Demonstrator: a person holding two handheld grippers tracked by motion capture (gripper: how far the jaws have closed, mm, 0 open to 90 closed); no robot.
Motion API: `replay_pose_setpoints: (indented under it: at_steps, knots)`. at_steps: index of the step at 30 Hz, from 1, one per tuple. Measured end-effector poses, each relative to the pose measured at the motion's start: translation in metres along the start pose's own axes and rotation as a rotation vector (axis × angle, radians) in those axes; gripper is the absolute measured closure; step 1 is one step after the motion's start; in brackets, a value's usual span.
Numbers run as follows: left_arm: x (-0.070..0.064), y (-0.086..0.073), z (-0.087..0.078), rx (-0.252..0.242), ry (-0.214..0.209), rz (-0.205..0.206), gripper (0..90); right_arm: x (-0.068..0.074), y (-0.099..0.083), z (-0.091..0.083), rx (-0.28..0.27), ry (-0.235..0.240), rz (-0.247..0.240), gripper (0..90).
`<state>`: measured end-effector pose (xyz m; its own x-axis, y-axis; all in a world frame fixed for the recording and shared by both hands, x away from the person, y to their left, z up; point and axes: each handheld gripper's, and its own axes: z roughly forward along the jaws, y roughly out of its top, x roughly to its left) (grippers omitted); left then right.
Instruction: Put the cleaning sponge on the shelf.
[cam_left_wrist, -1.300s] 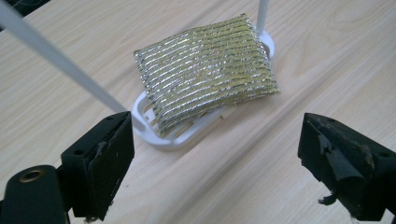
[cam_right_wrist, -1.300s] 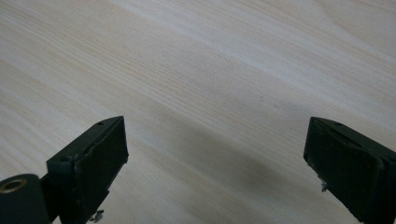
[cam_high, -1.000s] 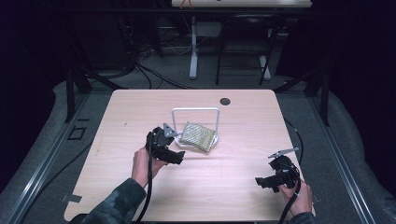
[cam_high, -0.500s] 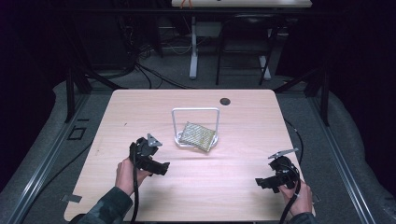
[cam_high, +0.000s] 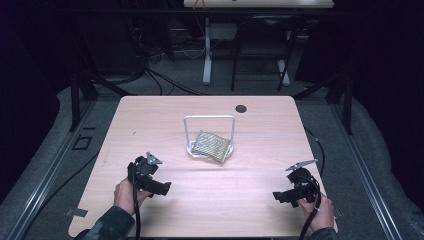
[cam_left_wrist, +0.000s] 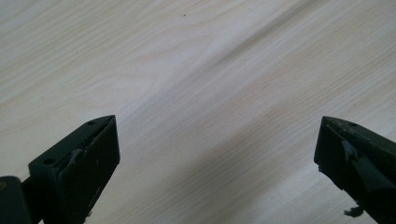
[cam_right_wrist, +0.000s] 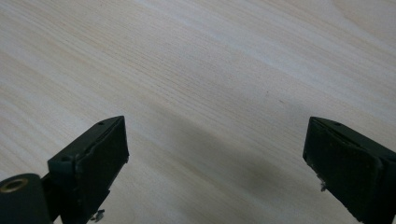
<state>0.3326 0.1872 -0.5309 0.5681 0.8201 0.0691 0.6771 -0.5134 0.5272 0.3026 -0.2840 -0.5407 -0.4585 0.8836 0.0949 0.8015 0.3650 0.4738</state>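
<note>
Light wood table (cam_high: 260, 125) with rounded corners and a dark round hole (cam_high: 241, 108) near its far edge. Grey floor (cam_high: 175, 85) around it, black cables (cam_high: 150, 75) trailing across. Dark metal rails (cam_high: 45, 175) on both sides. White desk (cam_high: 257, 3) on a white leg (cam_high: 206, 50) behind. Room dark, table lit.

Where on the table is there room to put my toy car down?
Lots of room. The table is bare between the left gripper and right gripper, on both sides of the white wire stand, and behind it up to the dark round hole. Only the middle is taken, where a woven pad leans in the stand.
</note>
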Motion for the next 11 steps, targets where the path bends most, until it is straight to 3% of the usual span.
replay_pose_setpoints:
  at_steps: [11]
  knots:
    - [0.0032, 0.0025, 0.0077, 0.015, -0.024, 0.010, 0.0, -0.0030, 0.0018, 0.0016, 0.008, -0.001, -0.016, 6.5]
